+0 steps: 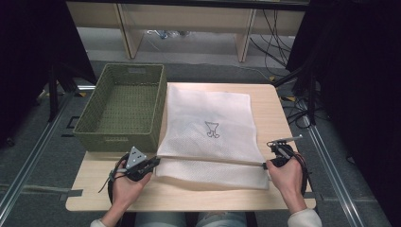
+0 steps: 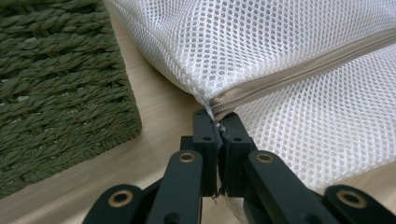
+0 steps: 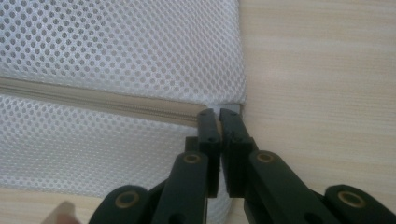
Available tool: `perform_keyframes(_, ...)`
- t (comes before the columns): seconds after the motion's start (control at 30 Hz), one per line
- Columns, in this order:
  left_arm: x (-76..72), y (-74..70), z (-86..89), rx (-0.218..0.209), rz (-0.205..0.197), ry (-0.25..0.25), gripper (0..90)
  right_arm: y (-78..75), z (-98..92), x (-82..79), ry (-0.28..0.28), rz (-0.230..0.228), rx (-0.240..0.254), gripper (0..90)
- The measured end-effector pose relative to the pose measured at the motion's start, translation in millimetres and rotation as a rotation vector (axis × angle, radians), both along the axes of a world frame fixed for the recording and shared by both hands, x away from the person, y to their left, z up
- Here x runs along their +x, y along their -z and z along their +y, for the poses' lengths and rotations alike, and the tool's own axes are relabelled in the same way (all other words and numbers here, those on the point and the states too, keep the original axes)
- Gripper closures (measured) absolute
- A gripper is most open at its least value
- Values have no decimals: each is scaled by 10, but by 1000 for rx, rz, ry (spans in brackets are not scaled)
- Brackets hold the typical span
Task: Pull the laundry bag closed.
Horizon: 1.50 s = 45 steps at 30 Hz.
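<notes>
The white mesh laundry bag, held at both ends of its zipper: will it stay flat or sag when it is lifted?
The mesh laundry bag is thin netting lying flat, so it likely sags between the left gripper and right gripper. It looks empty, so probably light. The taut zipper may stay straight while the cloth below hangs.

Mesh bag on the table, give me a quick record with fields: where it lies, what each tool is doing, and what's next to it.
bag: white mesh bag flat on the table, zipper running across near the person's edge
left tool: left tool shut on the bag at the zipper's left end
right tool: right tool shut on the bag at the zipper's right end
zipper state: looks closed along the visible length
neighbour: green woven basket left of the bag, nothing visible inside
</notes>
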<state>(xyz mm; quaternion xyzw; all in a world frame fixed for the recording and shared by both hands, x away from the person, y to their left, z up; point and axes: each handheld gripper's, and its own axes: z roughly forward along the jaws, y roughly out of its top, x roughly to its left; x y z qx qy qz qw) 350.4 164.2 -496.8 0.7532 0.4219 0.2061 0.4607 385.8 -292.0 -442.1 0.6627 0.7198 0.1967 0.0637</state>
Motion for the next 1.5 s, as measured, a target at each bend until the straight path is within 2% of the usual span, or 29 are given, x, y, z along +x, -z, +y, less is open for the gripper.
perform_keyframes(0.03, 0, 0, 0, 0, 0, 0, 857, 0, 0, 0, 0, 0, 0, 885)
perform_keyframes(0.07, -2, 13, -18, -1, 0, -5, 857, -16, 33, -9, 53, 24, -7, 884)
perform_keyframes(0.1, -2, 13, -18, -1, 0, -5, 857, -8, 12, -2, 27, 28, -5, 885)
perform_keyframes(0.17, 5, 21, -5, -3, 5, -4, 857, 5, 9, 5, 30, 22, 0, 884)
perform_keyframes(0.2, 3, 25, -4, -3, 4, -6, 857, -1, 22, 1, 54, 41, 9, 885)
perform_keyframes(0.23, 1, 27, -14, 2, 1, -5, 857, 7, 5, 6, 31, 28, 7, 884)
perform_keyframes(0.3, -2, 27, -15, 10, 1, -5, 855, 6, 5, 8, 24, 30, 7, 884)
perform_keyframes(0.37, 3, 31, -25, 5, 17, -1, 850, 10, 14, 9, 7, 34, -7, 883)
perform_keyframes(0.4, 3, 32, -21, 3, 19, 3, 838, 2, 30, 6, 11, 13, -20, 880)
perform_keyframes(0.47, 3, 32, -26, 15, 19, -1, 813, -10, 34, -1, -6, 9, -19, 869)
perform_keyframes(0.53, 2, 35, -15, 21, 18, -6, 775, -50, 50, -17, -15, -18, -22, 785)
perform_keyframes(0.63, -10, 27, -13, 28, 12, -3, 728, -90, 50, -35, -2, -37, -2, 746)
perform_keyframes(0.67, -21, 25, -29, 6, 11, -3, 697, -117, 11, -29, -22, -115, -14, 711)
perform_keyframes(0.73, -36, 12, -24, 21, 9, 1, 639, -142, -3, -42, -5, -137, -5, 697)
perform_keyframes(0.77, -49, 5, -27, 19, 4, 4, 639, -142, -3, -42, -5, -137, -5, 697)
perform_keyframes(0.8, -77, -10, -27, 16, -7, 14, 567, -138, -3, -49, 35, -130, 20, 683)
perform_keyframes(0.83, -77, -10, -27, 16, -7, 14, 536, -113, -41, -31, 6, -150, 3, 677)
perform_keyframes(0.87, -97, -18, -19, 12, -12, 19, 536, -113, -41, -31, 6, -150, 3, 677)
perform_keyframes(0.9, -129, -31, -4, 9, -18, 20, 460, -97, -90, -38, -16, -163, 2, 671)
perform_keyframes(1.03, -227, -66, 108, 6, -72, 41, 366, -77, -121, -42, -13, -177, 1, 657)
perform_keyframes(1.07, -255, -68, 150, 8, -92, 43, 341, -71, -127, -42, -7, -175, 2, 652)
perform_keyframes(1.1, -295, -57, 181, -14, -95, 32, 320, -49, -121, -51, 29, -187, 1, 643)
perform_keyframes(1.23, -430, 29, 312, -24, -142, 17, 307, -37, -114, -46, 26, -192, 10, 636)
perform_keyframes(1.3, -444, 42, 328, -23, -145, 18, 304, -42, -109, -46, 29, -187, 13, 634)
perform_keyframes(1.33, -454, 55, 328, -39, -146, 9, 304, -43, -107, -47, 32, -183, 18, 632)
perform_keyframes(1.37, -453, 58, 325, -46, -148, 2, 303, -35, -110, -48, 33, -196, 23, 628)
perform_keyframes(1.4, -443, 52, 330, -34, -162, 13, 301, -32, -111, -48, 42, -195, 19, 626)
perform_keyframes(1.47, -444, 55, 311, -52, -162, 4, 301, -31, -119, -49, 36, -196, 16, 626)
perform_keyframes(1.5, -448, 49, 312, -37, -173, 2, 301, -54, -84, -44, 80, -173, 45, 624)
